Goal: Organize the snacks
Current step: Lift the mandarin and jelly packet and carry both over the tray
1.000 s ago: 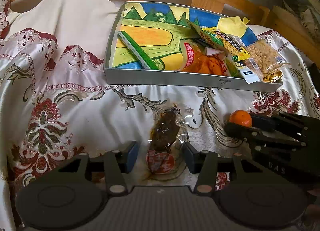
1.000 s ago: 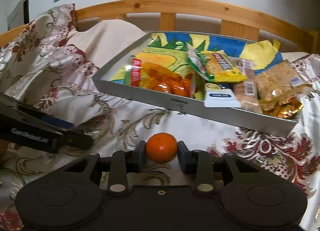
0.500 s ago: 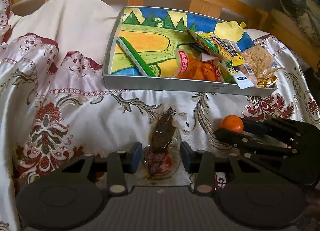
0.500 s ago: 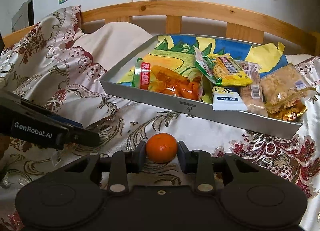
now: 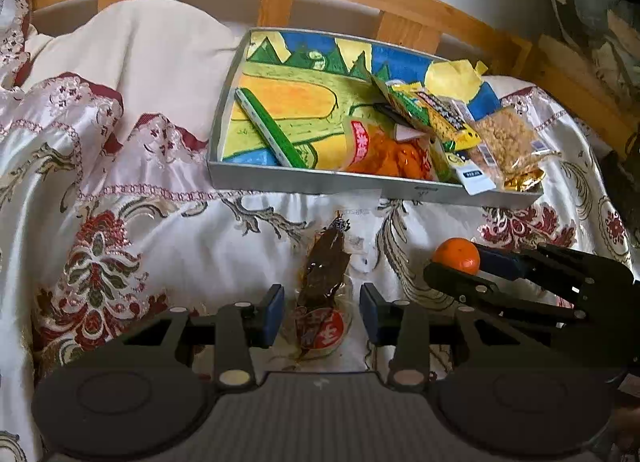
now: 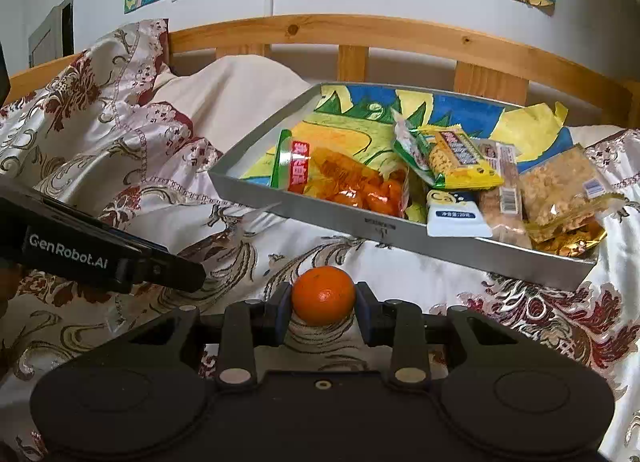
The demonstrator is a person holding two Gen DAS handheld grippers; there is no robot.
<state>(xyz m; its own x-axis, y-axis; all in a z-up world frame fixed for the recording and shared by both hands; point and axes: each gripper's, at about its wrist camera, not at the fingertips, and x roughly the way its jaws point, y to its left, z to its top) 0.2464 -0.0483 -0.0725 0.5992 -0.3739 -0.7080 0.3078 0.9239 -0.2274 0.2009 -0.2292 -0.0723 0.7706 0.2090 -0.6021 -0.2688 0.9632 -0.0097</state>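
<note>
A clear packet with a dark brown snack and a red round label (image 5: 322, 274) sits between the blue pads of my left gripper (image 5: 322, 314), which is shut on its crumpled sides just above the bedspread. My right gripper (image 6: 324, 312) is shut on a small orange (image 6: 323, 294); the left wrist view shows this same orange (image 5: 456, 256) to the right of the packet. Beyond both lies a grey metal tray (image 5: 320, 181) lined with a colourful drawing. It holds an orange snack bag (image 5: 388, 149), a green stick pack (image 5: 268, 125), a yellow-green packet (image 5: 436, 117) and a crumb bag (image 5: 504, 137).
A cream and red patterned bedspread (image 5: 120, 221) covers the bed, bunched up at the left. A wooden headboard rail (image 6: 400, 33) runs behind the tray. The left gripper's finger (image 6: 160, 266) reaches in from the left of the right wrist view. The tray's left half holds only the green stick.
My left jaws have closed in on the brown packet. It keeps its place between the pads while the bedspread and tray slide lower in that view. The right gripper still holds the orange.
</note>
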